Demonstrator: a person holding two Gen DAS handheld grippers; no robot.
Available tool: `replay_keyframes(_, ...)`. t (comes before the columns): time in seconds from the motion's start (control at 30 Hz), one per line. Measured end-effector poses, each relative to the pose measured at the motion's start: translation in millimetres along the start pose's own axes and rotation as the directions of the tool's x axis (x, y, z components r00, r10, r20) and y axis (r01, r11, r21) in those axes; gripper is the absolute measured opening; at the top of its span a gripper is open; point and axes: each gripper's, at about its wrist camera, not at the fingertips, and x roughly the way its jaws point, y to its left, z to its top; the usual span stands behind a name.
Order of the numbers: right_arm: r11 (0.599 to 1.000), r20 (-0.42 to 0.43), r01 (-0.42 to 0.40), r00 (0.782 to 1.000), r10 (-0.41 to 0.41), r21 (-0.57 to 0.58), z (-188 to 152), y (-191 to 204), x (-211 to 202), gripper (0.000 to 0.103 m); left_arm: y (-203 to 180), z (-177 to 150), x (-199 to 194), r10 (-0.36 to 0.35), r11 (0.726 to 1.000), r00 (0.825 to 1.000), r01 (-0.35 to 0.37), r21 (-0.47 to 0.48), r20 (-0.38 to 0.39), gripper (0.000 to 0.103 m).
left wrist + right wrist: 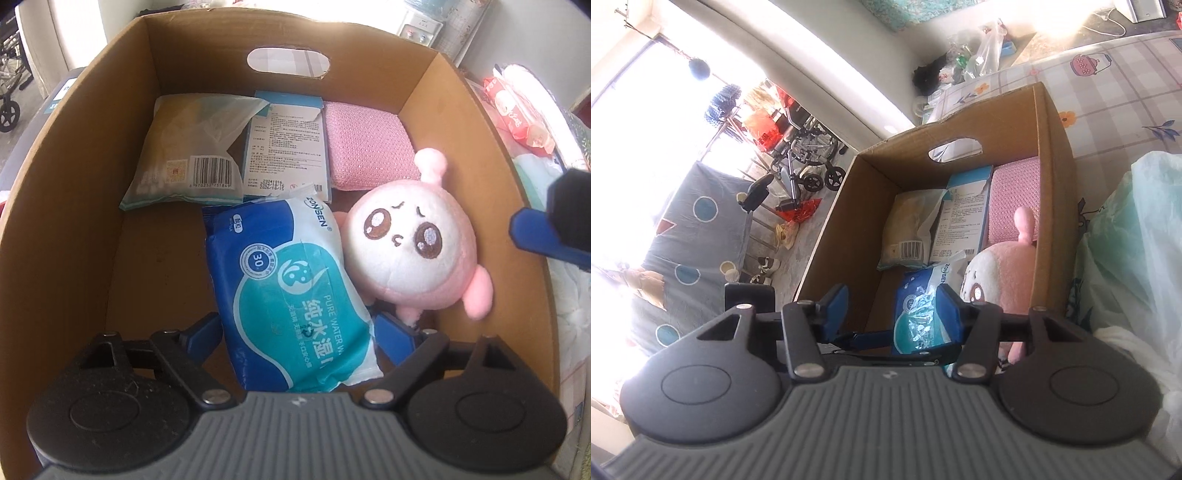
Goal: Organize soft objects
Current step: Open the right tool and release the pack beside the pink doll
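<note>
A cardboard box (66, 206) holds a blue wet-wipes pack (291, 295), a pink and white plush toy (410, 247), a pink sponge cloth (365, 144), a clear bag of cotton swabs (188, 147) and a blue-edged flat packet (288, 144). My left gripper (295, 332) is inside the box, its blue fingers on either side of the wipes pack's near end. My right gripper (892, 314) is open and empty above the box's (1052, 177) near rim. The wipes pack (919, 295) and plush (1004, 269) show beyond it. The right gripper's finger also shows in the left wrist view (546, 236).
The box stands on a flower-patterned cloth (1126, 92). A pale green plastic bag (1137, 229) lies right of the box. Red tissue packs (517, 110) lie beyond the box's right wall. A wheelchair (805, 155) and a patterned cover (690, 229) are off to the left.
</note>
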Motion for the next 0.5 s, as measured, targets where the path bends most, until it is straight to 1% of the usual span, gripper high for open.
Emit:
replay_keyframes(0.07, 1.000, 0.015, 0.007, 1.000, -0.007, -0.007, 2, -4, -7, 0.052, -5, 1, 0, 0.042, 0.997, 0.999, -0.043, 0.062, 0.005, 0.084)
replay_keyframes(0.1, 1.000, 0.021, 0.012, 1.000, -0.012, -0.015, 3, -6, -10, 0.053, -7, 1, 0, 0.063, 0.994, 0.998, -0.064, 0.093, 0.012, 0.084)
replay_keyframes(0.17, 1.000, 0.029, 0.019, 0.999, -0.018, -0.025, 3, -9, -13, 0.053, -8, 2, 1, 0.077, 0.990, 0.997, -0.079, 0.118, 0.016, 0.084)
replay_keyframes(0.33, 1.000, 0.024, 0.008, 1.000, -0.008, -0.006, 0, -20, -13, 0.053, -3, 4, -2, 0.043, 0.998, 0.999, -0.043, 0.053, 0.005, 0.084)
replay_keyframes(0.43, 1.000, 0.032, 0.012, 0.999, -0.012, -0.008, -3, -23, -19, 0.053, -4, 0, -16, 0.041, 0.999, 0.997, -0.043, 0.034, 0.060, 0.085)
replay_keyframes(0.5, 1.000, 0.046, 0.015, 0.999, -0.014, -0.013, -6, -25, -27, 0.054, -8, -4, -33, 0.042, 0.999, 0.992, -0.046, 0.029, 0.121, 0.086)
